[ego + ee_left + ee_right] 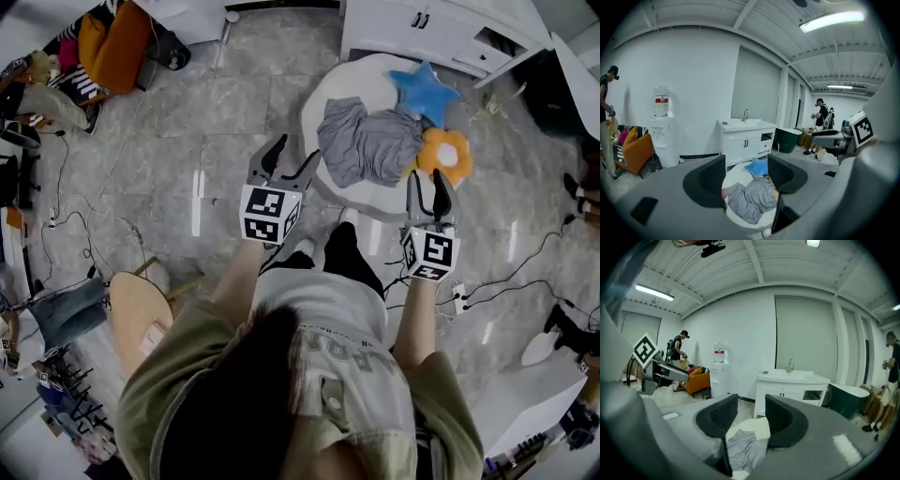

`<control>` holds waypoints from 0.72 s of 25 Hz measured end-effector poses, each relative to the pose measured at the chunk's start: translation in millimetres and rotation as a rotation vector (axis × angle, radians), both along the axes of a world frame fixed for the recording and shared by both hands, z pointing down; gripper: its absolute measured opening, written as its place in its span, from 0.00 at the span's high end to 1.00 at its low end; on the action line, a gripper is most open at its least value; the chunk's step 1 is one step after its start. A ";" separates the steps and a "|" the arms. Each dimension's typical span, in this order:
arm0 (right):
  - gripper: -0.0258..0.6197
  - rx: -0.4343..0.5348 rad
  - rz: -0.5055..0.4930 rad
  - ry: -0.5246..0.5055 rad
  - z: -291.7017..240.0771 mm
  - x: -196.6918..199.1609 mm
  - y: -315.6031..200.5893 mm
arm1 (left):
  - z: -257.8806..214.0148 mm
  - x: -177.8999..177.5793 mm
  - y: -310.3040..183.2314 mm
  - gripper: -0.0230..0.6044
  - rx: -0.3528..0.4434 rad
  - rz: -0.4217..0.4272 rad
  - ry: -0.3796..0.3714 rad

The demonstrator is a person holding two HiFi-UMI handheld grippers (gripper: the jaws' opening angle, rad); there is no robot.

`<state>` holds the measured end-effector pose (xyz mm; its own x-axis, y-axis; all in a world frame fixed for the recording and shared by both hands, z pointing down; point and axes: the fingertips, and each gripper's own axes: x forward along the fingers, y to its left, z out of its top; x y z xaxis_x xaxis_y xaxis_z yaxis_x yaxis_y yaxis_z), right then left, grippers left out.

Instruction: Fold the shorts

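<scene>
Grey shorts (370,142) in a crumpled heap on the round white counter (361,73), in the upper middle of the head view, not yet folded. At the upper right of the heap a blue star cushion (424,91), and at its right side an orange flower cushion (445,155), touching the cloth. Left gripper (298,152) up in the air at the left edge of the counter, with its fingers (712,176) standing apart; grips nothing, and shows through the gap, in the left gripper view, only the shorts farther off. Right gripper (427,183) at the lower right of the counter, just below the flower cushion, with fingers (724,416) also apart, a little more narrowly, and nothing held between them. Both grippers clear of the shorts. All around, grey tile floor (187,122); at the top right of the head view, a white sink cabinet (431,28).
</scene>
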<state>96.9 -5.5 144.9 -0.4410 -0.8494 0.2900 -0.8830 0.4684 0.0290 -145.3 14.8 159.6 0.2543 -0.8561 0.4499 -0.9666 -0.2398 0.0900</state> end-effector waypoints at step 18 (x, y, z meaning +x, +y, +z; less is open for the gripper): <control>0.69 -0.569 -0.293 0.391 305.9 63.3 -65.7 | 94.0 56.7 -71.1 0.52 -0.200 0.047 -0.037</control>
